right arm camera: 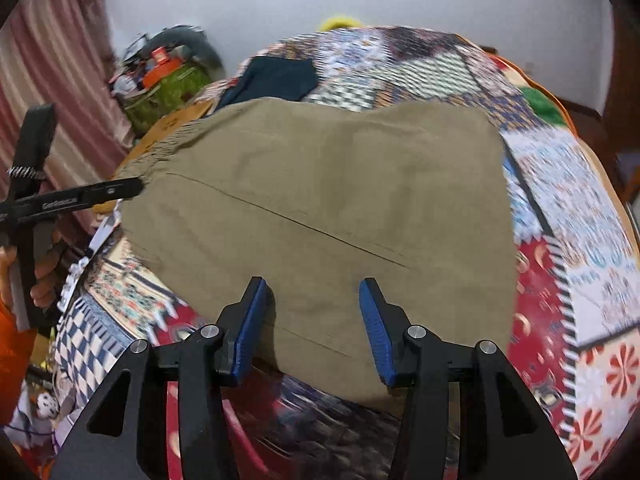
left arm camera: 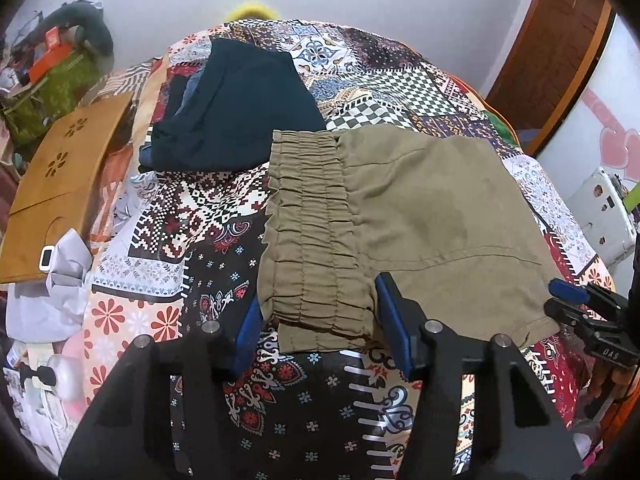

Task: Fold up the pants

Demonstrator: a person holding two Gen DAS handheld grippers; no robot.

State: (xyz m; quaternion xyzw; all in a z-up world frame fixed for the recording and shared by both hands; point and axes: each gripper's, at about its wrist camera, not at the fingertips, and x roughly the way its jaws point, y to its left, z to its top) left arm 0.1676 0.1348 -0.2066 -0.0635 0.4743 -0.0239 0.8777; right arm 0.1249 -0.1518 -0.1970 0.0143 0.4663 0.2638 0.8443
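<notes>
Olive-khaki pants (left arm camera: 420,216) lie folded on a patchwork bedspread (left arm camera: 208,216), elastic waistband (left arm camera: 312,232) on the left. My left gripper (left arm camera: 316,312) is open, its blue pads either side of the waistband's near corner. My right gripper (right arm camera: 312,300) is open over the near edge of the pants (right arm camera: 320,192). It also shows in the left wrist view (left arm camera: 580,300) at the pants' right corner. The left gripper shows in the right wrist view (right arm camera: 120,190) at the waistband end.
A dark teal folded garment (left arm camera: 240,112) lies behind the pants on the bed. A wooden lap table (left arm camera: 60,180) leans at the left. A cluttered green bag (right arm camera: 168,88) stands by the wall. A white case (left arm camera: 604,216) is at the right.
</notes>
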